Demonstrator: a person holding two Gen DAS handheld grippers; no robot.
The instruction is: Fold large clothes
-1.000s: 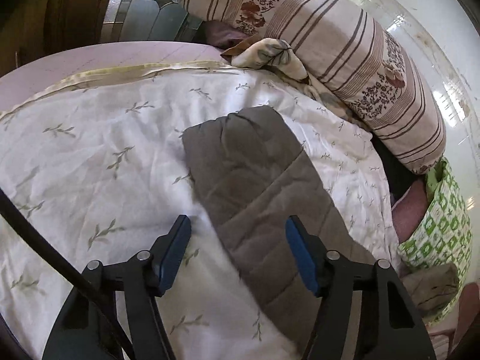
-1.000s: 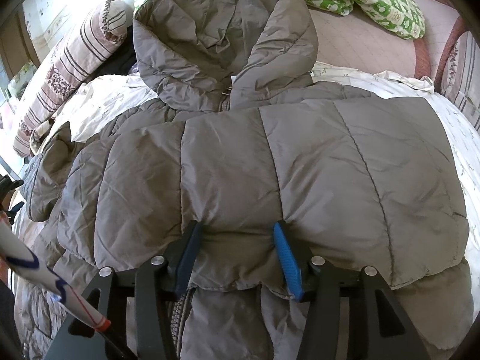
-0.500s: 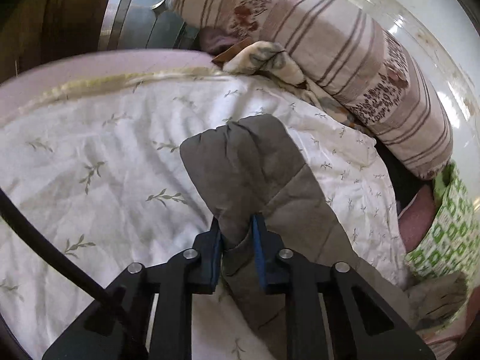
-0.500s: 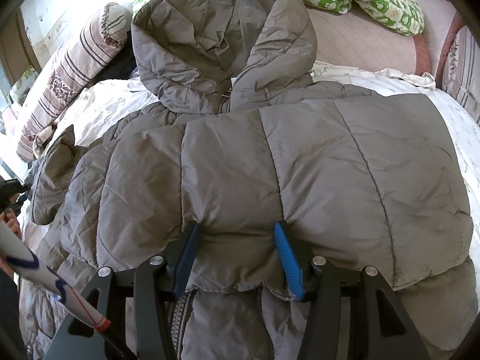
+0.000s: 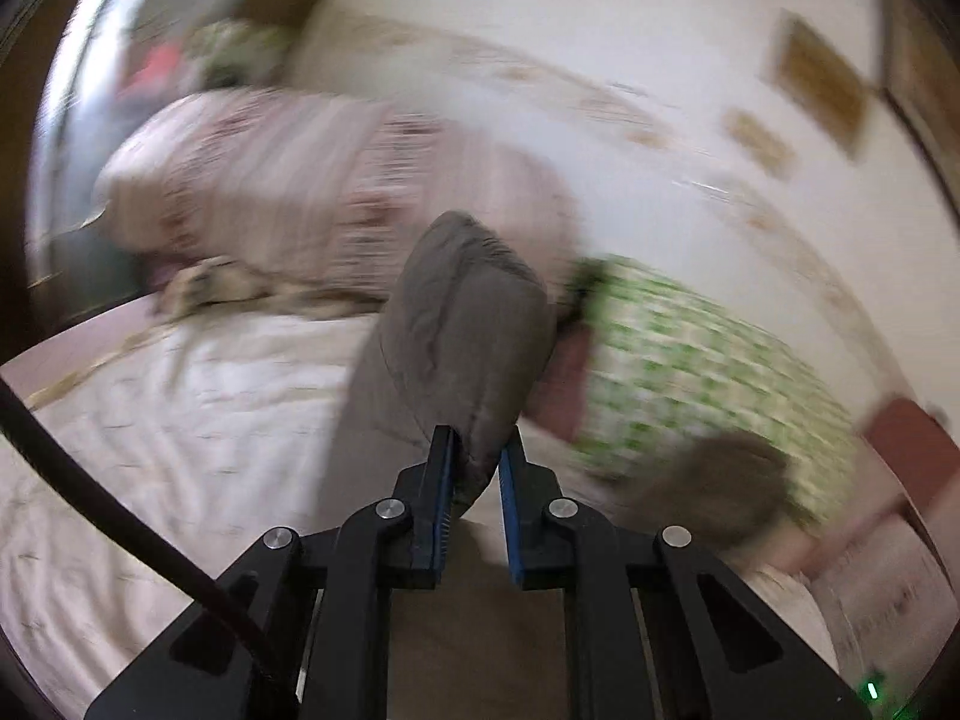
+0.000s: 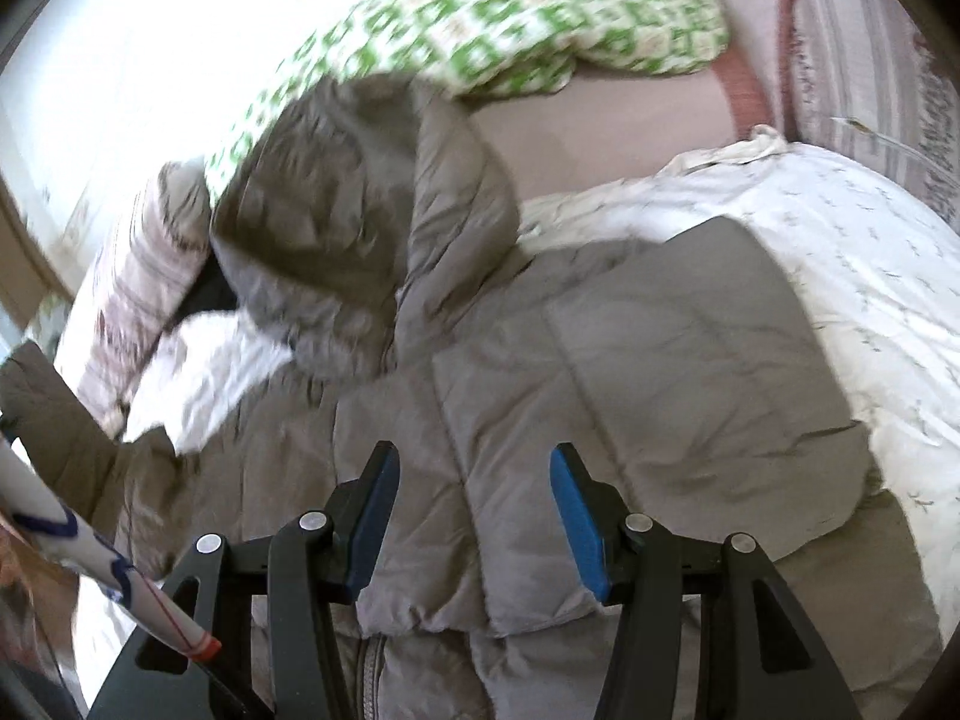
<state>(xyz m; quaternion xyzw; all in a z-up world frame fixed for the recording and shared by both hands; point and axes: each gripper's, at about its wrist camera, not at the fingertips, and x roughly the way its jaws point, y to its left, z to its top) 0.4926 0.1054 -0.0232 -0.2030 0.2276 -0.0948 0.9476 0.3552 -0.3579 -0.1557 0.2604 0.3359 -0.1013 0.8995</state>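
Left gripper lifts sleeve, jaws clamped.

I count one grey padded coat, and it has one hood and one sleeve that I can make out for certain. I have two tools: the left tool and the right tool, each with two blue-padded fingers. On the bed I count one white leaf-print quilt, one green-and-white checked pillow and one striped bolster. My left view is badly blurred, so I cannot count the small framed things on the wall. One black cable crosses that view.
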